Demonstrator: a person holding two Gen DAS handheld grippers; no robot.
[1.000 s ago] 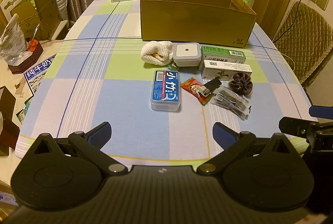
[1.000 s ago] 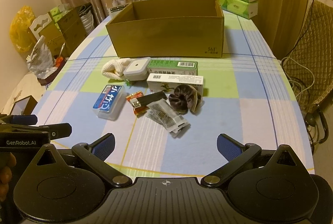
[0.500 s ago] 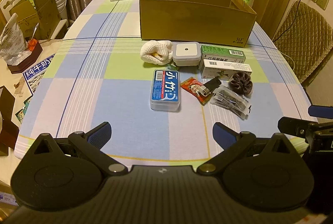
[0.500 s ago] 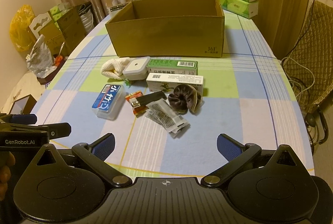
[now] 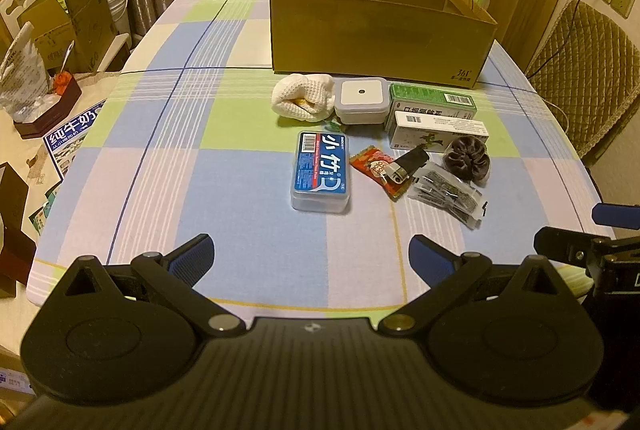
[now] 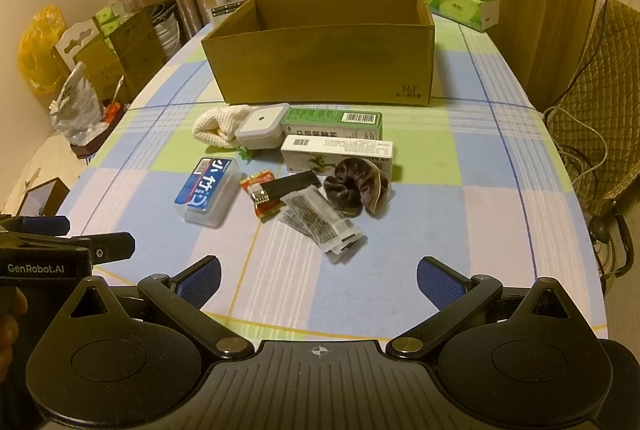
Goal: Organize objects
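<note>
Two pairs of tongs are held low over the near edge of the table (image 5: 168,158), both spread wide and empty: the left tongs (image 5: 311,256) and the right tongs (image 6: 319,277), side by side, each seen at the margin of the other's view.

Items recorded ahead of the tongs, nearest first:
- Blue-labelled clear plastic case (image 5: 321,171), straight ahead of the left tongs, lying flat and apart from the rest.
- Clear packets with dark contents (image 6: 320,220), nearest the right tongs, overlapped at the far end by a black lighter (image 6: 285,187) and a red snack packet (image 6: 260,186).
- Dark scrunchie (image 6: 354,187), just beyond the packets, touching a white carton (image 6: 337,152).
- Green carton (image 6: 332,122) behind the white one; a small grey-lidded container (image 6: 262,126) and a white knitted cloth (image 6: 218,128) to its left.
- Open cardboard box (image 6: 320,66), farthest out; its floor is hidden.

Step judged in hand: approach, nothing yet lifted. The next move is judged to call for one pair of tongs to be advanced and lowered over a near item, the case or the packets, closed on it, and carried over the box wall.
</note>
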